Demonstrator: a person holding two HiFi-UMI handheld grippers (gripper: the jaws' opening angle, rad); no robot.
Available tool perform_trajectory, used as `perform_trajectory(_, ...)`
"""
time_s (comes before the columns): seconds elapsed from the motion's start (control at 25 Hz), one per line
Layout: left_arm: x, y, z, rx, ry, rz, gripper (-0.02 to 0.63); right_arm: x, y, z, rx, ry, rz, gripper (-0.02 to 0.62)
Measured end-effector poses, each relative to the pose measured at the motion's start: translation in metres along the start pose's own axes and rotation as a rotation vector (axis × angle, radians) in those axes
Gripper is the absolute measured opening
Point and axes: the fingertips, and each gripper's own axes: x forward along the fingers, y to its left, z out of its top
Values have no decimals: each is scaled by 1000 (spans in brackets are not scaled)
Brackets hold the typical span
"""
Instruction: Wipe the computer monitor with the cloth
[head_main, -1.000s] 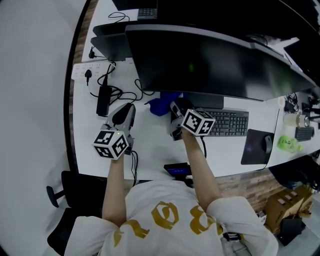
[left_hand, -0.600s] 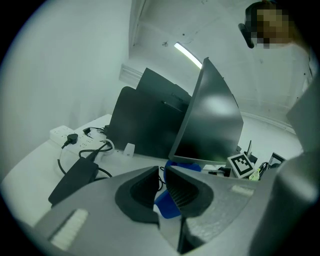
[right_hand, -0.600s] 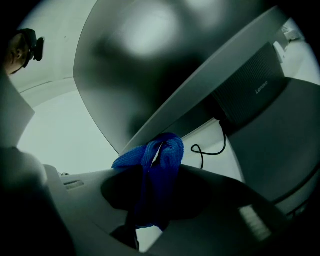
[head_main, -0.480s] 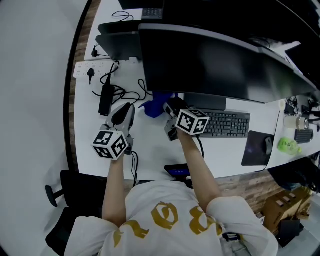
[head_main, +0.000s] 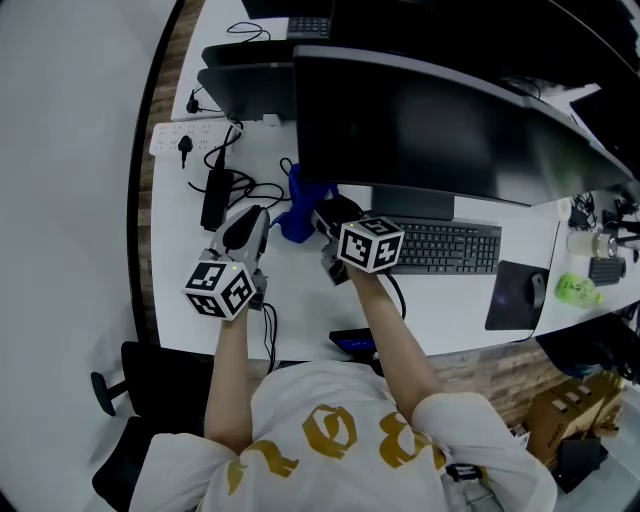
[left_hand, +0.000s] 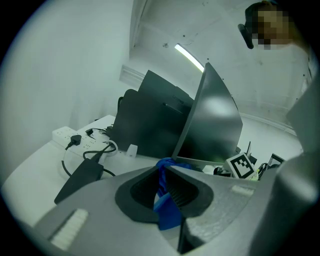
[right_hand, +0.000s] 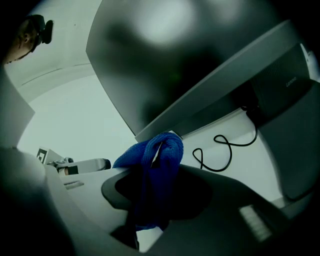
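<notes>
Cloth (head_main: 297, 208) clamped in the jaws of my right gripper (head_main: 325, 220), just under the lower edge of the monitor (head_main: 430, 130); left gripper (head_main: 252, 225) nearby over the table (head_main: 300, 295), jaws together.

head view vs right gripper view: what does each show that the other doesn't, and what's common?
Head view only: the keyboard, mouse pad and power strip, plus the person's arms and shirt.

Right gripper view only: the right hand-held gripper seen from close up, jaws shut on the blue cloth, which bunches up just under the monitor lower edge. Contact with the screen can't be told.

Both: the cloth, the monitor, that gripper and the white desk.
</notes>
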Motion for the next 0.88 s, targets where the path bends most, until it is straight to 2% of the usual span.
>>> perform_trajectory(0.24,-2,-2,2,-2,-8,-14,45,2,21,-13,-58,28,37,156)
perform_trajectory(0.44,6,-19,14,-23,-46,-75,38,-14,46,-8,-90,-27,104,158)
perform_trajectory(0.68,12,-56,22,27,-70,-127,38,-64,42,10,-184,-85,-10,160)
perform_trajectory(0.88,12,-90,28,71,-99,-110,38,-121,32,41,-256,-179,-117,161)
